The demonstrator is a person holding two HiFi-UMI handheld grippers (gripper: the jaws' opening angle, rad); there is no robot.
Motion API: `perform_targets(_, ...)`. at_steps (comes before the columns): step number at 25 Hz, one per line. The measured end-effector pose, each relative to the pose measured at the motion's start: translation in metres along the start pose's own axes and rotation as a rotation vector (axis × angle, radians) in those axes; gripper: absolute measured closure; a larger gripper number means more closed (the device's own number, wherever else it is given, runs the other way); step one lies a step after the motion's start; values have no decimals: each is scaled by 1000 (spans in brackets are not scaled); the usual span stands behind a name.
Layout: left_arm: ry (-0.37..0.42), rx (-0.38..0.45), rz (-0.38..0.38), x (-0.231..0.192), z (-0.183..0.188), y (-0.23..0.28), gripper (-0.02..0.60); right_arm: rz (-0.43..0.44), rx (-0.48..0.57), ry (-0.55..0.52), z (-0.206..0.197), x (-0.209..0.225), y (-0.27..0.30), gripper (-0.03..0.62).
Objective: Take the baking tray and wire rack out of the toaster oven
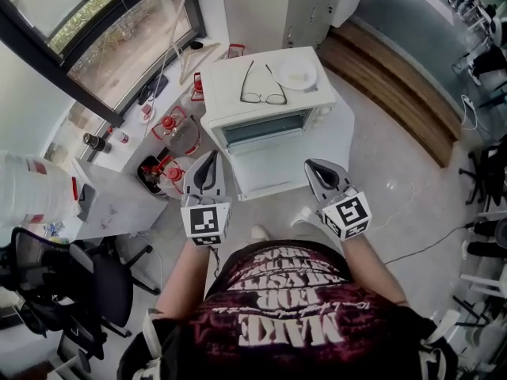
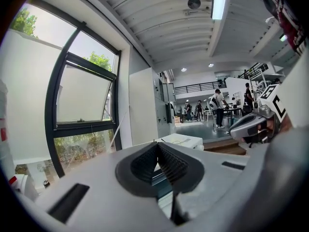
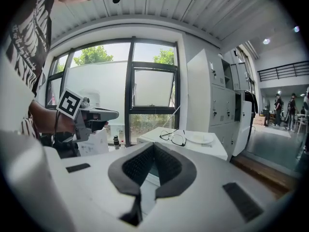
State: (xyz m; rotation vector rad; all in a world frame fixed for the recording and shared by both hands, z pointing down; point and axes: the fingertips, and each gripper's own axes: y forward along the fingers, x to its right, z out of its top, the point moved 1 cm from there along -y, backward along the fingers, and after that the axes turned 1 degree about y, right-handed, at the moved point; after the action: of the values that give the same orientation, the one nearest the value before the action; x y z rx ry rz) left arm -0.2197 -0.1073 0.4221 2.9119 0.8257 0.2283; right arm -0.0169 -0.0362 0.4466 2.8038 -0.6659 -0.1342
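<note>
The white toaster oven [image 1: 269,113] stands on a white stand straight ahead, its dark glass front [image 1: 265,129] facing me. Eyeglasses [image 1: 261,92] and a small white plate [image 1: 297,75] lie on its top. The baking tray and wire rack are hidden from every view. My left gripper [image 1: 208,167] hovers just left of the oven's front, jaws shut and empty. My right gripper [image 1: 318,169] hovers just right of it, also shut with nothing between the pads. The oven top [image 3: 183,141] shows beyond the right gripper [image 3: 153,148], and the oven [image 2: 186,140] beyond the left gripper [image 2: 157,146].
Red-topped canisters [image 1: 170,125] and clutter stand on the floor left of the oven, under a tilted window. A white desk [image 1: 111,204] and a black office chair [image 1: 79,283] are at the near left. White cabinets [image 1: 309,6] and a wooden step [image 1: 396,93] lie behind.
</note>
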Motion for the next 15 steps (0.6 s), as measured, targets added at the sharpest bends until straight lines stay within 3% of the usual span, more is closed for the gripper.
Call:
perform_targets(7,-5,-17,-9,4,-5,2,575,13,-41,47,-18,4,6,589)
perform_targets(15,-12,-56,26,-7,-15,8,575,85,-64,166,-35,6,39,589)
